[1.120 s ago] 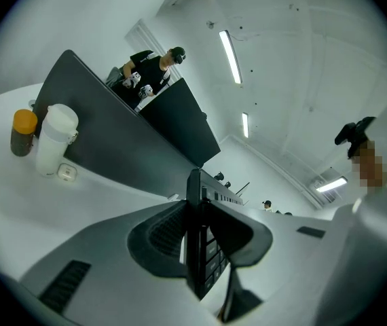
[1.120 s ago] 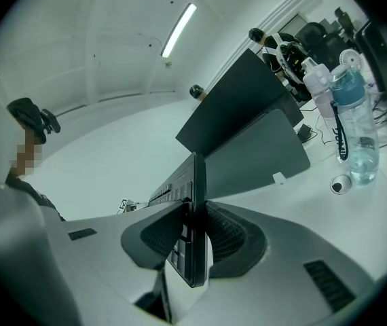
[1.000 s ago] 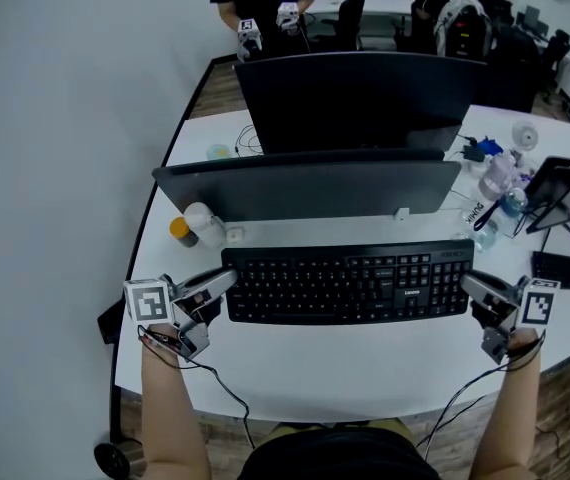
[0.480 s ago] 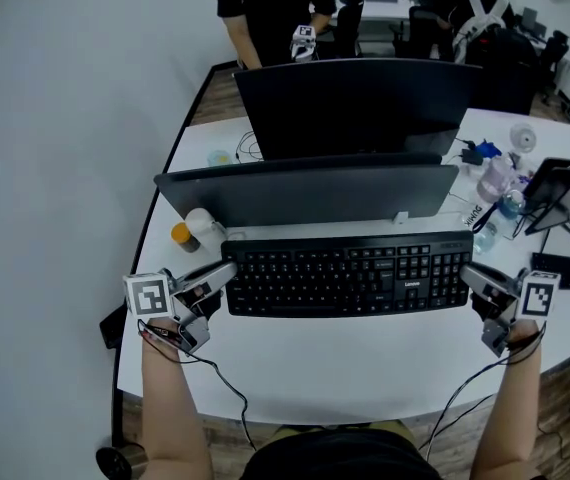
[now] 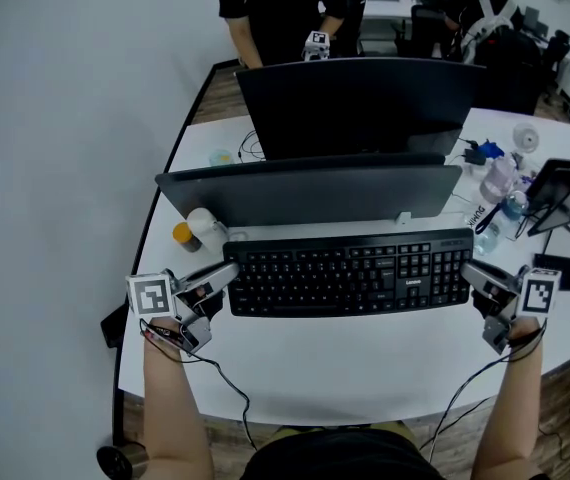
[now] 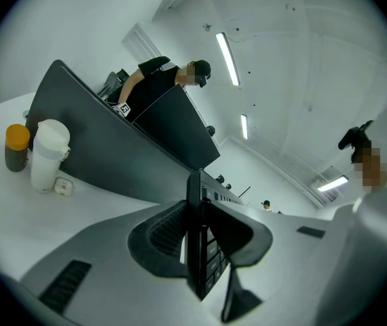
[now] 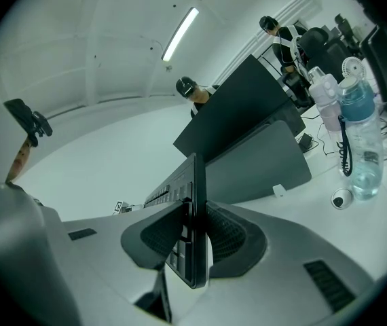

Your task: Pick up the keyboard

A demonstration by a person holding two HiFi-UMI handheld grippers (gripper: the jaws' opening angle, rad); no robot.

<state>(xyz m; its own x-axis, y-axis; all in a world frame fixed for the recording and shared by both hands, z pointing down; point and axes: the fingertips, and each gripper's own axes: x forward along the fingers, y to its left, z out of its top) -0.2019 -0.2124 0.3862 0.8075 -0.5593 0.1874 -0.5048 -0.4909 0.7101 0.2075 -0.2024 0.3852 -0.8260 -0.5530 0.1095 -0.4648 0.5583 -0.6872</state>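
Observation:
A black full-size keyboard (image 5: 347, 273) hangs level just above the white desk (image 5: 365, 363), in front of the lower monitor. My left gripper (image 5: 221, 284) is shut on its left end, and my right gripper (image 5: 473, 279) is shut on its right end. In the left gripper view the keyboard's edge (image 6: 195, 240) stands between the pads of my left gripper (image 6: 197, 240), which press on it. The right gripper view shows the same grip by my right gripper (image 7: 195, 240) on the keyboard's other end (image 7: 193, 229).
Two dark monitors (image 5: 310, 190) stand behind the keyboard. A white bottle (image 5: 205, 228) and an orange-capped jar (image 5: 184, 234) sit at the left. Water bottles (image 5: 498, 193), a tablet (image 5: 557, 190) and cables crowd the right. People stand at the far desks.
The keyboard has moved a little away from me, toward the monitors, with both grippers still closed on its ends. A person in the background has stepped closer.

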